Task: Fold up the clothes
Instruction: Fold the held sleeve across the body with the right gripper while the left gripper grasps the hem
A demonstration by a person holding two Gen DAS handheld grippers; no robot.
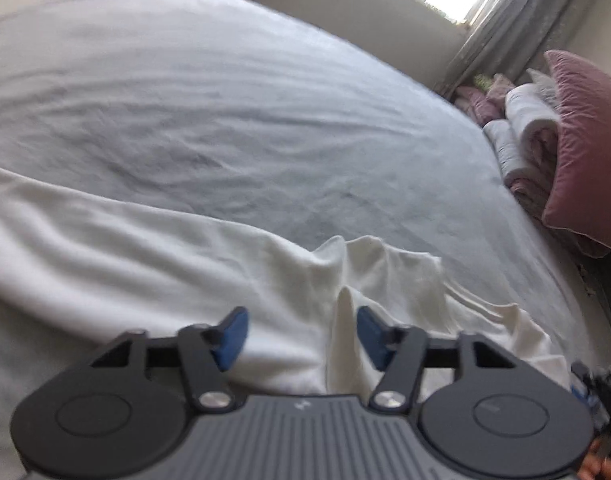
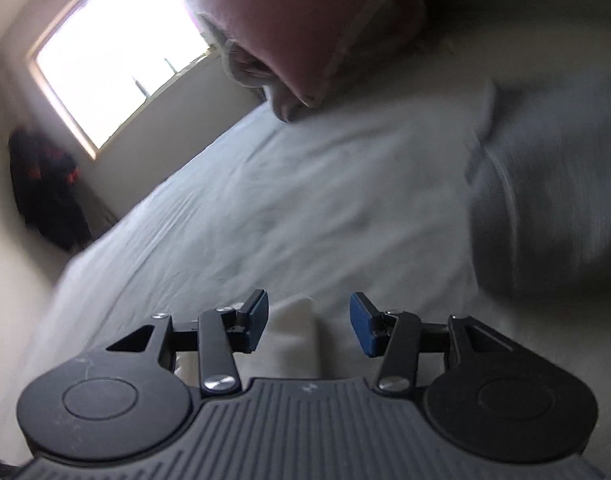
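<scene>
A white garment [image 1: 145,248] lies rumpled across the near part of a bed with a pale grey sheet [image 1: 225,100]. My left gripper [image 1: 301,334] stands over its bunched right end with its jaws apart. An upright fold of the white cloth [image 1: 345,320] rises between the blue pads, close to the right one, and nothing is pinched. In the right wrist view, my right gripper [image 2: 310,322] is also open. A ridge of white cloth [image 2: 297,332] sits in its gap, clear of both pads, above the sheet [image 2: 265,200].
A pink pillow [image 1: 585,152] and stacked folded laundry [image 1: 521,128] sit at the bed's right side under a curtain [image 1: 517,16]. The right wrist view shows a bright window [image 2: 113,52], a dark bundle [image 2: 45,192] by the wall, a pink pillow [image 2: 297,20] and a blurred grey mass [image 2: 545,208].
</scene>
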